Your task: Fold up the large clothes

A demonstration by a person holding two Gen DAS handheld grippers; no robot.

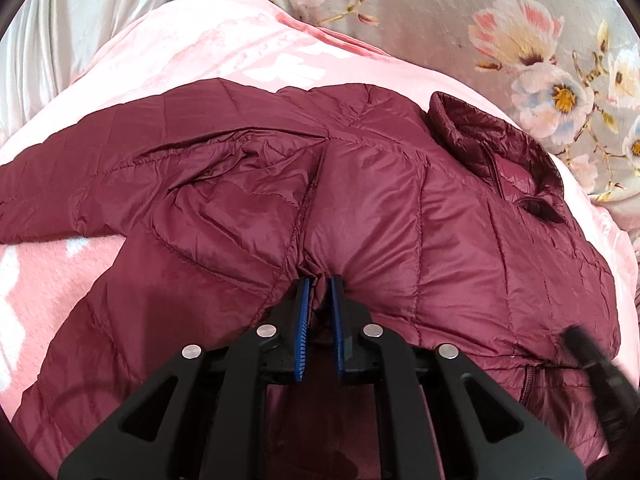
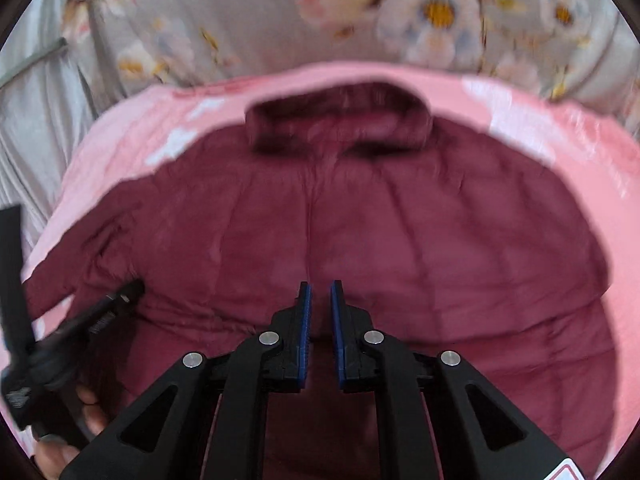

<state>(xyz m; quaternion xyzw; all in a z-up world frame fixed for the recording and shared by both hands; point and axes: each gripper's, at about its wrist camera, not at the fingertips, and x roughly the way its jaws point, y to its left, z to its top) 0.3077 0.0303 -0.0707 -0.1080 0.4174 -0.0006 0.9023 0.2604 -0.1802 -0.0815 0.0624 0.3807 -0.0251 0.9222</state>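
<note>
A maroon quilted jacket (image 1: 400, 220) lies front up on a pink blanket (image 1: 180, 40), its collar (image 1: 492, 140) at the far right and one sleeve (image 1: 80, 184) stretched out to the left. My left gripper (image 1: 319, 282) is shut on a puckered fold of the jacket near the armpit seam. In the blurred right wrist view the jacket (image 2: 440, 240) fills the middle, collar (image 2: 340, 128) at the far end. My right gripper (image 2: 320, 286) hovers over its chest, pads a narrow gap apart with nothing between them. The left gripper (image 2: 134, 290) shows at the left, held by a hand (image 2: 92, 412).
Grey bedding with a flower print (image 1: 520, 20) lies beyond the blanket, and plain grey cloth (image 1: 80, 20) is at the far left. The right gripper's tip (image 1: 576, 332) shows blurred at the right edge of the left wrist view. The pink blanket (image 2: 560, 152) surrounds the jacket.
</note>
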